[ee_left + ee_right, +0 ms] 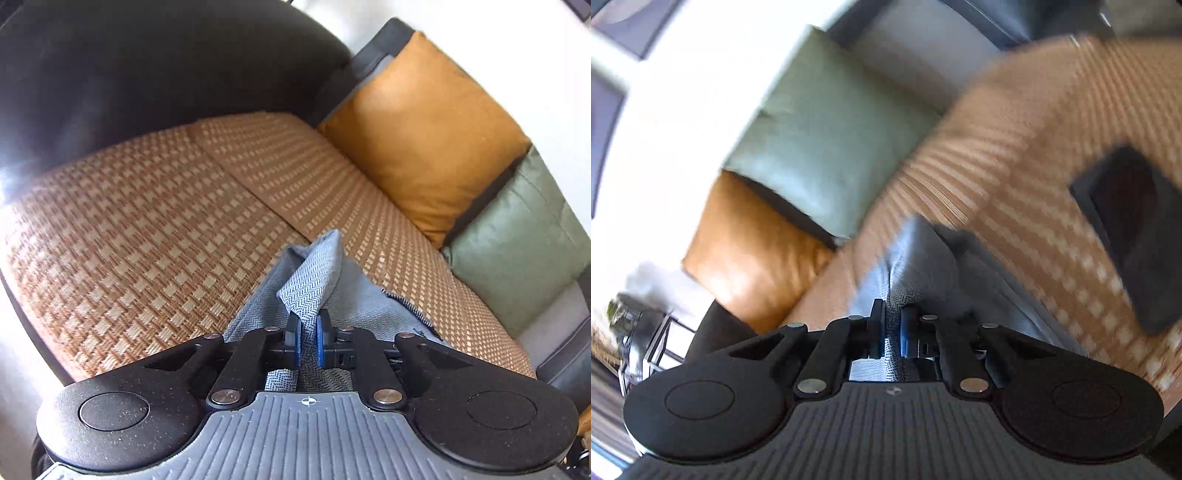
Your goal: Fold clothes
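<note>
Grey garment (314, 280) pinched by both grippers over a sofa seat.

One grey herringbone-weave garment lies on the woven tan seat mat (147, 229) and rises in a peaked fold into the left gripper (308, 338), whose blue-padded jaws are closed on the cloth; a dark zigzag-stitched edge (410, 306) of it trails to the right. In the blurred right wrist view the same garment (923, 258) runs up between the jaws of the right gripper (894, 325), which are clamped on a fold of it. Two seat mats meet at a seam (258, 192) on the dark sofa (147, 66). Two cushions lean at the sofa's end, one mustard cushion (424, 129) and one green cushion (524, 236), touching each other against a white wall (498, 44). One dark flat object (1134, 229) lies on the mat, too blurred to identify.
</note>
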Tool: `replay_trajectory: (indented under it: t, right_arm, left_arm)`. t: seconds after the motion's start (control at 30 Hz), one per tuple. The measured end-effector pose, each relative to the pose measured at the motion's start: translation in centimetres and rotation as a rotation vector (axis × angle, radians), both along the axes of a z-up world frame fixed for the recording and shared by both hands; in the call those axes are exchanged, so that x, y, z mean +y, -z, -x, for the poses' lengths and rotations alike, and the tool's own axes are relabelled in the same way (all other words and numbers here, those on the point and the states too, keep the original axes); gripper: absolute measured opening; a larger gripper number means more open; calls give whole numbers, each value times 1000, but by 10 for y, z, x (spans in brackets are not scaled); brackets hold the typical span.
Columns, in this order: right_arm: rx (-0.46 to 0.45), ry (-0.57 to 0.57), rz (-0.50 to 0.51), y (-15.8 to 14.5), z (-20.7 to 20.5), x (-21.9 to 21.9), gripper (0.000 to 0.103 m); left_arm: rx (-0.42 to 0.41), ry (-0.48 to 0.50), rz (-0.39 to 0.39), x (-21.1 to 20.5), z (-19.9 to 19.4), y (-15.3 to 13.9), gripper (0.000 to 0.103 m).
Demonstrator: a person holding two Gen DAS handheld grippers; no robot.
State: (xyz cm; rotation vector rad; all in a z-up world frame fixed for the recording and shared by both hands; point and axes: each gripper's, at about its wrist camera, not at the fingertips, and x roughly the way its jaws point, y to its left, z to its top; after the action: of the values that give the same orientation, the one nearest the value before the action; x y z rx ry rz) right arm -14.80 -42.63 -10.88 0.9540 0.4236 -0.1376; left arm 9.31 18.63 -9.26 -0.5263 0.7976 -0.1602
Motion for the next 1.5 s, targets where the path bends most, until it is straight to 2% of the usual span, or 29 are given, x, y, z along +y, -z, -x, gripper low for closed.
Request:
replay_trajectory:
  t: [0.07, 0.17, 0.27, 0.33, 0.37, 0.4, 0.43, 0.47, 0.5, 0.53, 0.63, 0.7, 0.8, 0.9, 0.97, 1.03, 1.07, 1.1, 1.13, 1.23, 1.27, 1.3, 1.33, 1.37, 1.43, 1.5]
  right_arm:
    - [-16, -6, 34, -11, 10, 2, 8]
    - [0, 9, 25, -5, 22, -2, 8]
    - [56, 31, 38, 11, 22, -6, 8]
    - [120, 38, 58, 27, 18, -8, 9]
    - [160, 30, 54, 36, 12, -10, 11]
    - [196, 18, 34, 45, 6, -12, 17]
    - [217, 10, 15, 50, 4, -12, 18]
    - [219, 18, 33, 47, 7, -11, 18]
    - [218, 29, 61, 42, 10, -8, 27]
    - [201, 26, 100, 33, 15, -2, 30]
    - [138, 4, 227, 2, 31, 17, 31]
    - [92, -103, 205, -8, 34, 35, 36]
    - [76, -264, 163, -6, 23, 62, 41]
    - [96, -323, 191, -2, 9, 81, 49]
    - [106, -348, 210, -1, 2, 89, 52]
    - [115, -355, 244, -1, -5, 93, 51]
    - [114, -363, 258, 0, -8, 93, 36]
    - [110, -380, 253, 0, -11, 94, 13]
    - [107, -399, 242, -1, -13, 94, 5]
    - [78, -514, 268, -8, -7, 107, 4]
    - [77, -558, 301, -9, -5, 114, 3]
    - [78, -603, 332, -10, -3, 120, 2]
    - [85, -639, 351, -8, -1, 125, 2]
    - [93, -674, 366, -5, 1, 129, 2]
    - [116, -724, 388, 0, 3, 134, 2]
    - [149, -778, 427, 6, 4, 141, 2]
  left_arm:
    - [-11, -2, -19, 3, 9, -3, 1]
    - [4, -30, -39, 11, 17, 1, 0]
    - [51, -64, -61, 23, 14, 16, 0]
    - [91, -54, -83, 27, 11, 27, 0]
    - [109, -44, -79, 29, 11, 31, 2]
    - [110, -36, -59, 30, 12, 31, 5]
    - [94, -22, -61, 28, 17, 25, 19]
    - [79, -7, -64, 27, 22, 20, 23]
    - [47, 27, -87, 21, 27, 11, 23]
    - [14, 76, -112, 13, 32, 2, 25]
    - [-72, 237, -160, -17, 47, -19, 46]
    - [-113, 336, -171, -42, 56, -24, 47]
    - [-146, 479, -203, -79, 73, -22, 48]
    - [-166, 601, -240, -109, 91, -17, 50]
    - [-176, 657, -268, -121, 102, -14, 57]
    - [-176, 685, -301, -133, 104, -7, 64]
    - [-176, 699, -318, -139, 104, -3, 65]
    - [-170, 698, -340, -144, 102, 1, 65]
    - [-164, 696, -362, -148, 100, 6, 65]
    - [-162, 695, -391, -153, 96, 12, 64]
    - [-159, 696, -400, -154, 95, 13, 56]
    - [-156, 698, -408, -155, 95, 15, 39]
    - [-157, 704, -408, -152, 96, 13, 16]
    - [-157, 709, -407, -149, 98, 12, 8]
    - [-159, 721, -406, -144, 100, 10, 3]
    - [-160, 732, -404, -139, 103, 8, 1]
